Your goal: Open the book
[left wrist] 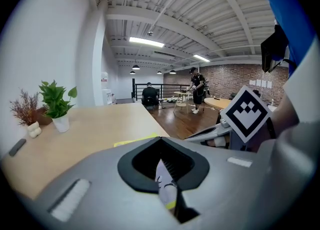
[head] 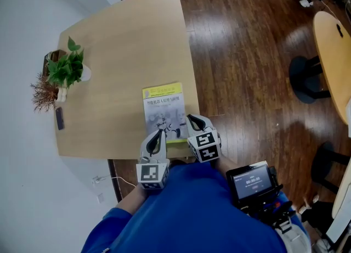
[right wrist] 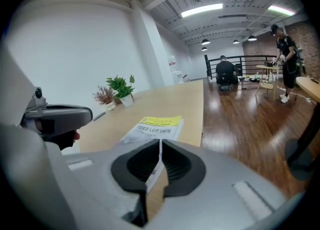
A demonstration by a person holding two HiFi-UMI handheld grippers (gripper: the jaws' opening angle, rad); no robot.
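**Left gripper** [head: 159, 134]: jaws together, tips meeting, nothing clamped. A strip of printed cover shows through the slit behind the tips. It is poised over the near left corner of the book.

**Right gripper** [head: 190, 120]: jaws together, nothing clamped. It is poised at the near right part of the book, just beside the left gripper.

**Book** [head: 163, 106]: lies flat on the tabletop [head: 120, 43] at its near right corner, close to the right edge, with its near end by the near edge. It is closed, front cover up.
- Orientation: the long axis runs from the near edge toward the far edge, roughly parallel to the right edge. The yellow title band is at the far end, so the top points away from the person.
- Spine: side cannot be told.

**Task status**: opening not begun; no cover or page is lifted. Remaining, as judged: part one pair of jaws, catch the cover's free edge, swing it over.

**Other**: potted plant [head: 66, 68] at the left edge, well apart.
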